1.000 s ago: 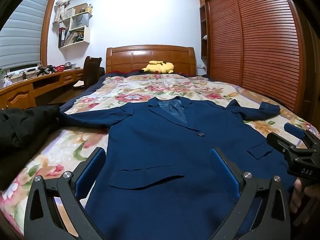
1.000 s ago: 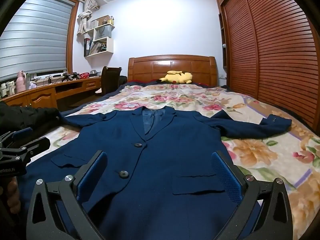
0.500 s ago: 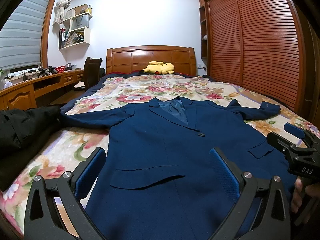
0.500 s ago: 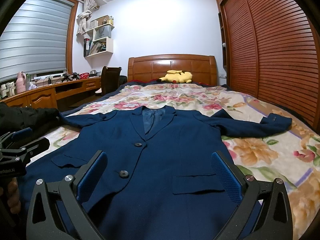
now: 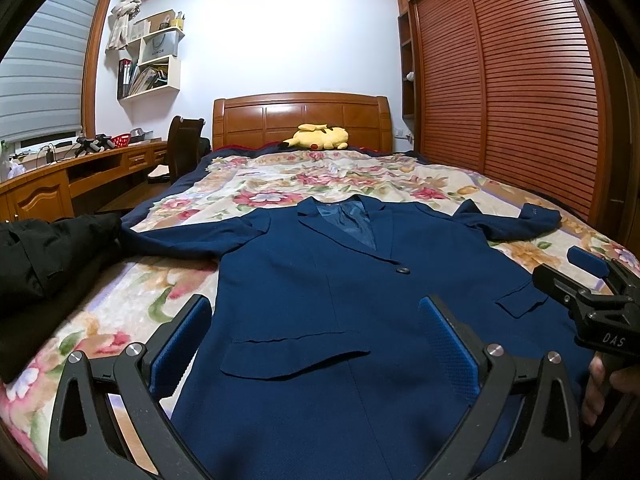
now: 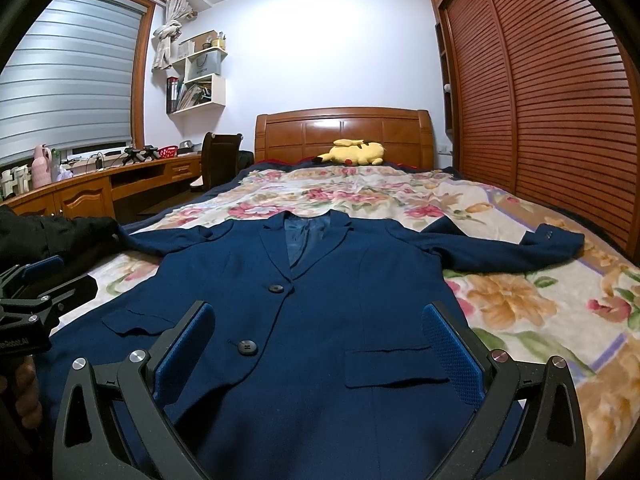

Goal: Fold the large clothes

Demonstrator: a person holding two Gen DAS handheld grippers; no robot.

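1. A navy jacket [image 5: 320, 292] lies face up on the flowered bedspread [image 5: 360, 184], spread flat with its collar toward the headboard [image 5: 300, 120] and its hem at the foot of the bed.
2. Both sleeves are stretched out sideways from the jacket's shoulders; the one on the wardrobe side bends at the cuff [image 6: 552, 236].
3. Two dark buttons [image 6: 276, 289] run down the jacket's front, and a flap pocket [image 6: 394, 364] sits on each side of them.
4. The left gripper [image 5: 316, 340] hangs just over the jacket's lower left part, its blue-padded fingers [image 5: 180, 344] wide apart and holding nothing.
5. The right gripper [image 6: 320, 344] hangs over the jacket's lower right part, likewise spread wide and empty.
6. In each view the other gripper shows at the jacket's edge, with a hand [image 5: 604, 384] on its handle.
7. A black garment [image 5: 44, 256] is heaped beside the jacket's left sleeve, at the edge of the bed.
8. Beyond the jacket's collar a yellow plush toy [image 5: 318, 138] rests against the headboard.
9. Off the jacket's right sleeve stands a slatted wooden wardrobe [image 5: 512, 92].
10. Off the left sleeve, past the black garment, run a wooden desk [image 6: 100, 188], a dark chair [image 6: 218, 156], wall shelves [image 6: 200, 76] and a window blind [image 6: 64, 72].
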